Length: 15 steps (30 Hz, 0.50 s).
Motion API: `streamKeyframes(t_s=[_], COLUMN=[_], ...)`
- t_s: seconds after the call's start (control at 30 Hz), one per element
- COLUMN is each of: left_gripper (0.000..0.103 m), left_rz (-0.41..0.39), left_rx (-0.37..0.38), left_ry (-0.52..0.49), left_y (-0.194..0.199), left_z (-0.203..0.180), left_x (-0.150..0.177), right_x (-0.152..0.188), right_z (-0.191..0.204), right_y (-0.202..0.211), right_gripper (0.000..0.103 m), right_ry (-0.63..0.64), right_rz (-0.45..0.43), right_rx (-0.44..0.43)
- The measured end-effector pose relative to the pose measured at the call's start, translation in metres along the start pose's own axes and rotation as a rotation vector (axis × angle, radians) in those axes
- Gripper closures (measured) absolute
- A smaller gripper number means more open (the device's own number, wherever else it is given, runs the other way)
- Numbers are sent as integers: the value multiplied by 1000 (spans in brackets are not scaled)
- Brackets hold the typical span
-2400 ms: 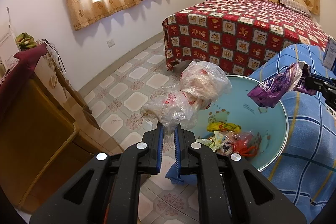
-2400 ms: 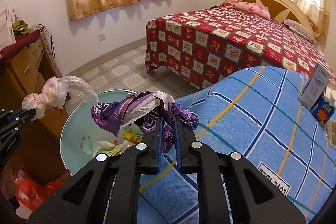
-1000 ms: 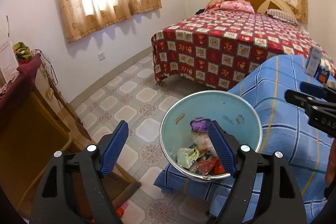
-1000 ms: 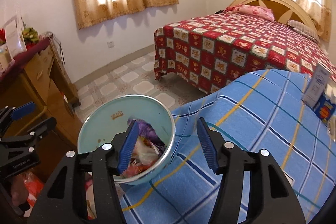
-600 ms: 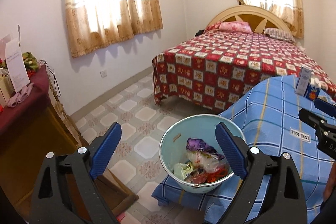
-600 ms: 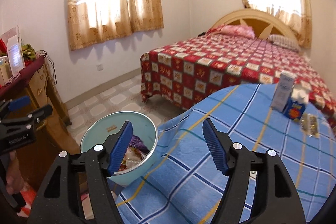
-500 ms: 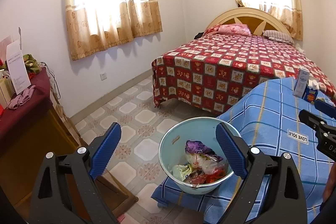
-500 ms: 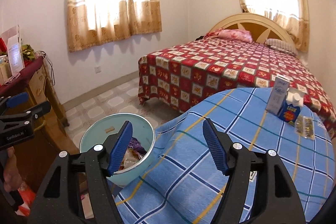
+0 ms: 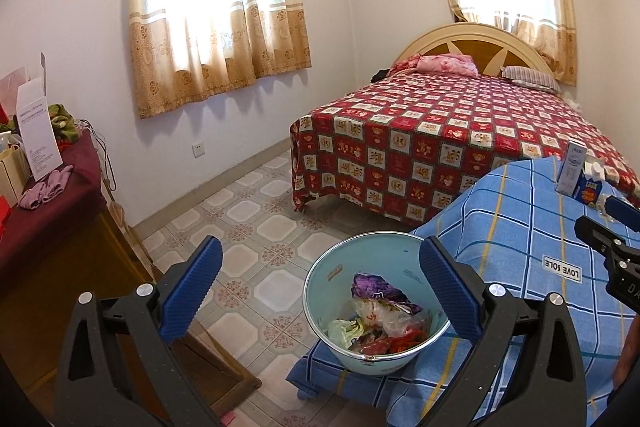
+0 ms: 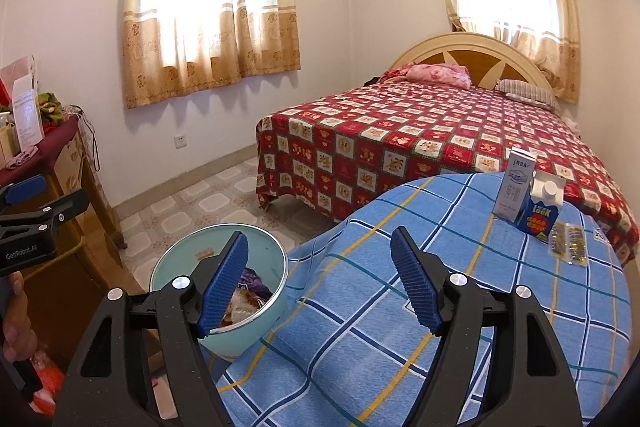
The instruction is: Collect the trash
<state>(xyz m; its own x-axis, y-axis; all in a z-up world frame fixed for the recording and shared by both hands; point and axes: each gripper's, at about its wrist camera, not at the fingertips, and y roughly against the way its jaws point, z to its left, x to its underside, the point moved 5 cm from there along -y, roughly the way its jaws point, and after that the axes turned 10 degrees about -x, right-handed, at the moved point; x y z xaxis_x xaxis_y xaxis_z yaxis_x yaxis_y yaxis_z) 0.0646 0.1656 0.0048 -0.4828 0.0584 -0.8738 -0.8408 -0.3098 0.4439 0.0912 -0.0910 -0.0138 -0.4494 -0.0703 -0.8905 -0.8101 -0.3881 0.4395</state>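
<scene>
2 wrist views, shared basin (image 9: 320, 291)

Sunlit white-walled bedroom: tan curtains (image 9: 216, 39) on two windows, patterned tile floor (image 9: 256, 211), red-quilted bed (image 9: 440, 131).

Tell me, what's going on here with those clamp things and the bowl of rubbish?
A person is tidying a bedroom, holding a two-finger gripper in each hand. The left gripper and the right gripper are both open with nothing between their jaws, which have just been opening. The light blue basin at the edge of the blue checked blanket holds trash, a purple wrapper and a clear plastic bag on top. Two cartons and some small packets sit on the blanket.
</scene>
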Motion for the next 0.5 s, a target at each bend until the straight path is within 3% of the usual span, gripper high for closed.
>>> streamKeyframes(t_s=[0.5], left_gripper=[6], left_rz=[7], left_rx=[10], left_ry=[1], left_y=[4], left_z=[-3], left_x=[-1], right_x=[-1], right_z=[-1], right_y=[6], right_gripper=[30], right_ry=[1], right_rz=[-5], right_rx=[8])
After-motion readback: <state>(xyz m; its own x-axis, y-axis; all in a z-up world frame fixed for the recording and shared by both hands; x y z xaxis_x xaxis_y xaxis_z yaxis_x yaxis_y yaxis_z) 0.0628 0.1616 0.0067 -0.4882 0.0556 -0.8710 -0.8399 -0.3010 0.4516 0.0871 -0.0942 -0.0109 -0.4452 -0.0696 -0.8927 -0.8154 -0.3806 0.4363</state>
